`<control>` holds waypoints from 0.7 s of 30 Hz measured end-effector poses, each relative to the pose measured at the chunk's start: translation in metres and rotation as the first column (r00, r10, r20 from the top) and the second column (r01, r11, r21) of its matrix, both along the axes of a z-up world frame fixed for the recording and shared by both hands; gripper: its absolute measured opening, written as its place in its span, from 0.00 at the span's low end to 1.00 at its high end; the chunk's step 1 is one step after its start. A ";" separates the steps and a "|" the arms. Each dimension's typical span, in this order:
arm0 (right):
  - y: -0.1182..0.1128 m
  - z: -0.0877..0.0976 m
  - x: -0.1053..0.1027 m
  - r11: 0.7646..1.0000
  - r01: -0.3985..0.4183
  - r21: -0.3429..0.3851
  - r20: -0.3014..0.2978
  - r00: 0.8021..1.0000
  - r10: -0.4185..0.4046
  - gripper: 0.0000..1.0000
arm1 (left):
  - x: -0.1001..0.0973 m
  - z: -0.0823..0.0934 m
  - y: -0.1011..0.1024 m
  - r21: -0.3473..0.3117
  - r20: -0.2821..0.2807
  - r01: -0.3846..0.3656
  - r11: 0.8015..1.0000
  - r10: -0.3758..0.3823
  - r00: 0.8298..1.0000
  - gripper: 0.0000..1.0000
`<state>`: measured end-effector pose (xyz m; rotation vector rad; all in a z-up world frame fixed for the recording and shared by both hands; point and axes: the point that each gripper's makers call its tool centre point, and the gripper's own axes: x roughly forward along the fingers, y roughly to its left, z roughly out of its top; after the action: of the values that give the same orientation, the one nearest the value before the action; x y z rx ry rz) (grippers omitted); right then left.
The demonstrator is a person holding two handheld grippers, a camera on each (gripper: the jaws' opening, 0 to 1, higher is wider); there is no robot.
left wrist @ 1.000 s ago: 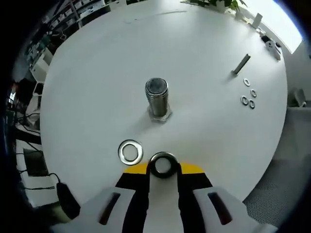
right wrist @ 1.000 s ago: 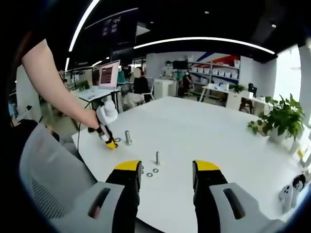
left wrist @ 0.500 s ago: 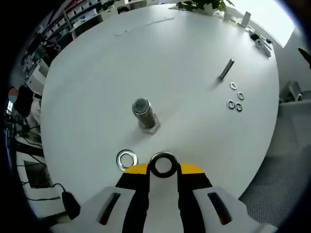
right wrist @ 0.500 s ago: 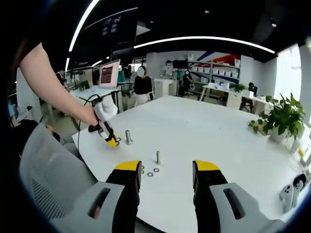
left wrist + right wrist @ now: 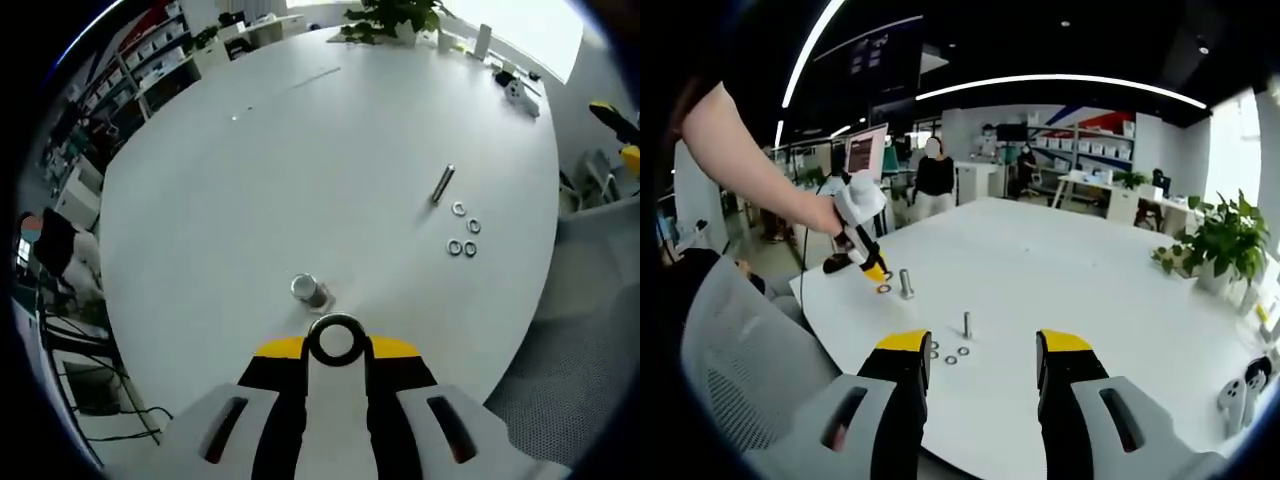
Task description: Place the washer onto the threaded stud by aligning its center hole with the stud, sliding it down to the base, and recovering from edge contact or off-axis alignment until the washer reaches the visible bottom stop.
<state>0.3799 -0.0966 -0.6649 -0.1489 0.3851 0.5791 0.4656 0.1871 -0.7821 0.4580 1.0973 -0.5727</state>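
Washer [image 5: 335, 340] sits clamped upright between the yellow-tipped jaws of the left gripper [image 5: 335, 345] at lower centre of the left gripper view, its hole facing the camera. Just above it in that view stands the threaded stud [image 5: 307, 290] on the white table [image 5: 250, 180], seen nearly end-on, apart from the washer. Toward the right lie a smaller bolt [image 5: 442, 185] and 3 small washers [image 5: 463, 235].

In the right gripper view, the left gripper [image 5: 876, 270] hangs at the left of the frame, held in a person's hand [image 5: 835, 215] with a bare forearm slanting down from the upper left, tips pointing down near the stud [image 5: 906, 284]. A second washer [image 5: 884, 289] lies flat on the table just left of the stud. The right gripper [image 5: 980, 365] rises from the bottom, its jaws apart and holding nothing.
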 end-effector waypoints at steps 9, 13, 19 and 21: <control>0.000 -0.001 -0.001 1.000 0.000 -0.009 -0.002 1.000 0.000 0.44 | 0.019 0.008 -0.006 0.004 0.021 0.018 1.000 -0.018 1.000 0.19; -0.001 -0.003 0.000 1.000 0.003 -0.007 -0.008 1.000 -0.003 0.44 | 0.029 0.007 -0.008 0.008 0.024 0.020 1.000 -0.020 1.000 0.19; -0.002 -0.002 0.000 1.000 0.009 -0.010 -0.006 1.000 -0.009 0.44 | 0.033 -0.001 -0.008 0.024 0.008 0.015 1.000 -0.015 1.000 0.19; -0.003 -0.002 0.000 1.000 0.015 -0.011 -0.003 1.000 -0.016 0.44 | 0.035 -0.004 -0.008 0.033 0.005 0.021 0.999 -0.021 1.000 0.19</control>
<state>0.3803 -0.0999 -0.6669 -0.1556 0.3925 0.5621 0.5006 0.1787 -0.7864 0.4994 1.0996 -0.5724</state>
